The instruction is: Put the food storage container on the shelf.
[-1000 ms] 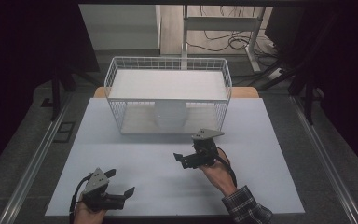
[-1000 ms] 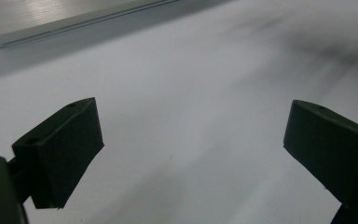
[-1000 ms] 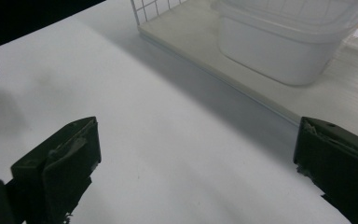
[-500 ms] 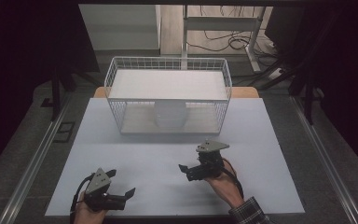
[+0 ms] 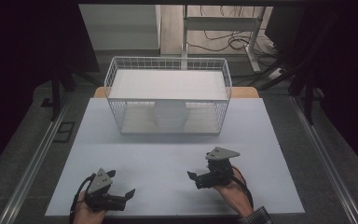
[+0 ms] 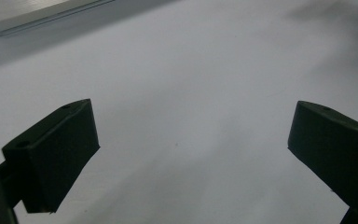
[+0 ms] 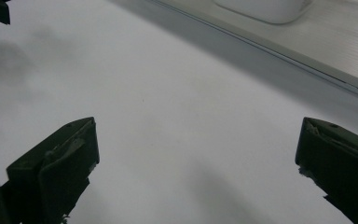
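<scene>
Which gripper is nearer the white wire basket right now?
Right. The right gripper sits on the table's near half, in front of the wire basket and slightly to its right. The left gripper is farther back, near the table's front edge.

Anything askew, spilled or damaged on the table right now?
Nothing stands out. The wire basket sits square at the far side with a white container upright inside. Left gripper and right gripper are open and empty over the bare table.
</scene>
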Demonstrator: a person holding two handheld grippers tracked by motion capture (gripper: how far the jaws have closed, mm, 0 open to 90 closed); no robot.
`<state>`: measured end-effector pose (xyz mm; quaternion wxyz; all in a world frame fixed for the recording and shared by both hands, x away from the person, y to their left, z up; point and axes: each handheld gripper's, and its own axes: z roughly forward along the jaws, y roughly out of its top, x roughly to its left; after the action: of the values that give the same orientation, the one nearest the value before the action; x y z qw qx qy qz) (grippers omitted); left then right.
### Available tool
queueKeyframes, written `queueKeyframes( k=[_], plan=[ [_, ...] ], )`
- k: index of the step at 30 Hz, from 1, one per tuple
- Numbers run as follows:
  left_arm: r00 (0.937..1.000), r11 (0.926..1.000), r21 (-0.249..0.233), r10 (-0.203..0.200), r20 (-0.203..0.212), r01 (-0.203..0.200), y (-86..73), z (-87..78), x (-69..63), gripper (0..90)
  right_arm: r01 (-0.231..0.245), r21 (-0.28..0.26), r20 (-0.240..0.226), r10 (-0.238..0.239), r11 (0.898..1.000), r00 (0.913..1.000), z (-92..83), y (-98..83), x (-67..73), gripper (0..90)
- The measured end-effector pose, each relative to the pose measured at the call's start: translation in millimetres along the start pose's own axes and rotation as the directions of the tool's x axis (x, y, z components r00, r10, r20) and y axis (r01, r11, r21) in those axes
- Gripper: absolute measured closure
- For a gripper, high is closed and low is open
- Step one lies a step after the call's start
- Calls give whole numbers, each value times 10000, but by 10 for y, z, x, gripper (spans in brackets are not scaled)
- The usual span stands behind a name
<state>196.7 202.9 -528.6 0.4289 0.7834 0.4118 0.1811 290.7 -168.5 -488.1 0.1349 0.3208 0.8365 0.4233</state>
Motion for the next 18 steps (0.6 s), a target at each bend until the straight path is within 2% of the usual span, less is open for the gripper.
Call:
queueKeyframes(
  k=[6,18],
  plan=[
    [9999,10000,71,55,-142,-54,-1,-21,20,11,17,48,210,-18,10000,9998,-103,-90,-8,0],
    [9987,10000,98,19,-517,-14,-33,-109,103,11,-316,-49,445,318,9995,9985,-326,-211,-59,0]
  ],
)
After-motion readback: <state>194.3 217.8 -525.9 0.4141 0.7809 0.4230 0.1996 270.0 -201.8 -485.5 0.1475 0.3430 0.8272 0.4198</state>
